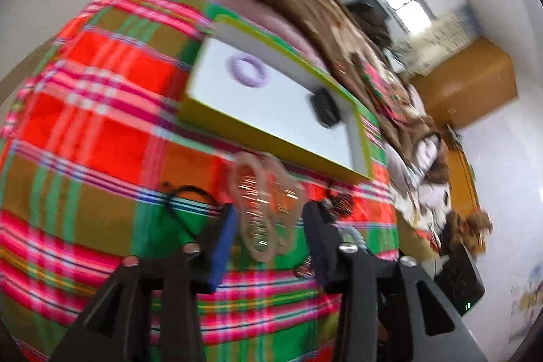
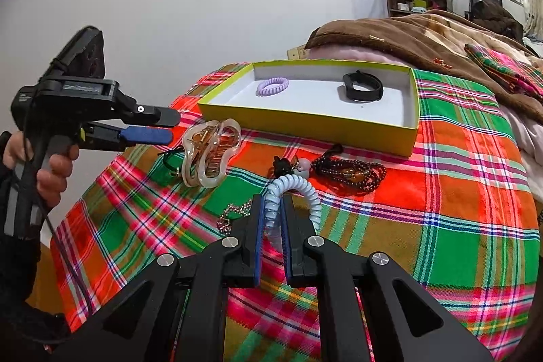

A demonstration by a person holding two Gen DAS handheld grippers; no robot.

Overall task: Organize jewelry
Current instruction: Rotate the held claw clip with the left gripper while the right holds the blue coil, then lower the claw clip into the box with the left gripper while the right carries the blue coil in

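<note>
A plaid cloth [image 2: 441,226] in red, green and pink covers the work surface; a brown blanket [image 2: 424,36] lies beyond it at far right. A shallow box [image 2: 305,124] with yellow-green walls and a white floor sits on the far part of the cloth. Inside it, a purple coil hair tie [image 2: 272,86] lies at left and a black band [image 2: 362,86] at right, well apart.

Near the box's front wall, a translucent hair claw [image 2: 208,151] rests on the cloth. To its right lies a dark bead bracelet [image 2: 349,173], with a small bead chain [image 2: 234,214] nearer.

The right gripper [image 2: 271,219] is clenched on a pale blue coil hair tie [image 2: 295,192], which loops up between its blue pads. The left gripper [image 2: 169,126], seen from the right wrist, is spread apart just left of the claw; its own view is blurred, with the claw [image 1: 261,206] between the parted fingers.
</note>
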